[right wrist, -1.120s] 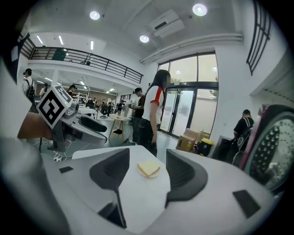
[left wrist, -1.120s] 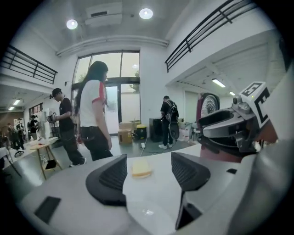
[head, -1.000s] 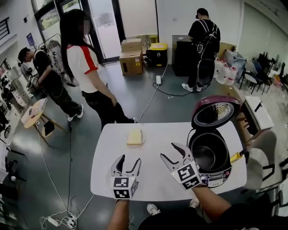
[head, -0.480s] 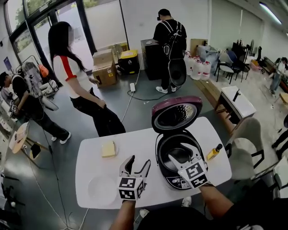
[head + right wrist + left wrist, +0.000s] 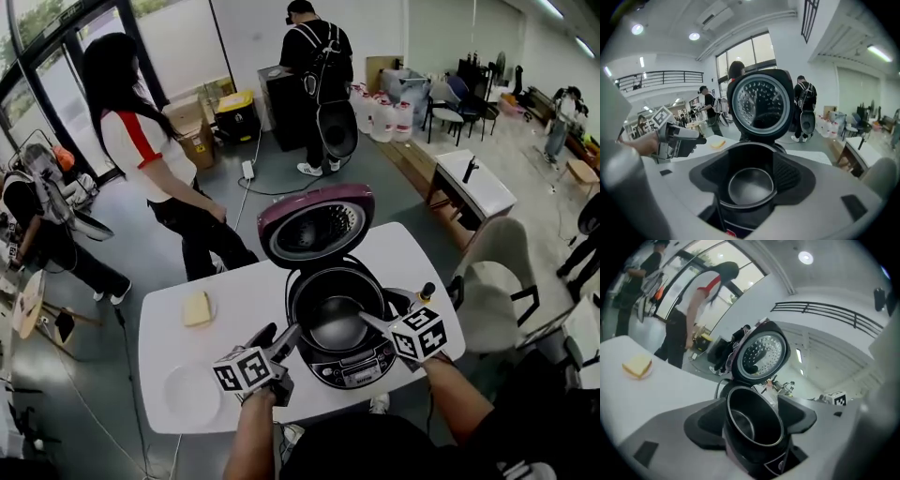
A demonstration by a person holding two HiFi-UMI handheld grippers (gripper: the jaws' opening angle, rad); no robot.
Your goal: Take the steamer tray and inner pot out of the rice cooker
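The dark rice cooker (image 5: 339, 361) stands on the white table (image 5: 169, 323) with its maroon lid (image 5: 316, 225) raised. A metal vessel (image 5: 330, 323) sits inside it; I cannot tell steamer tray from inner pot. My left gripper (image 5: 286, 339) is at the cooker's front left rim and my right gripper (image 5: 373, 322) at its front right rim. Both sets of jaws are opening, with nothing pressed between the pads. In the left gripper view the left gripper (image 5: 752, 420) frames the cooker's open mouth (image 5: 754, 420). In the right gripper view the right gripper (image 5: 752, 176) frames the metal vessel (image 5: 751, 186).
A yellow sponge-like block (image 5: 197, 307) and a white plate (image 5: 192, 394) lie on the table's left half. A small bottle (image 5: 424, 292) stands right of the cooker. A grey chair (image 5: 492, 291) is beside the table's right end. A person (image 5: 141, 159) stands beyond the table.
Both grippers have moved right across the table to the cooker and now flank its front rim. Both have rolled, and their jaws stand wider. The head view has swung toward the cooker.
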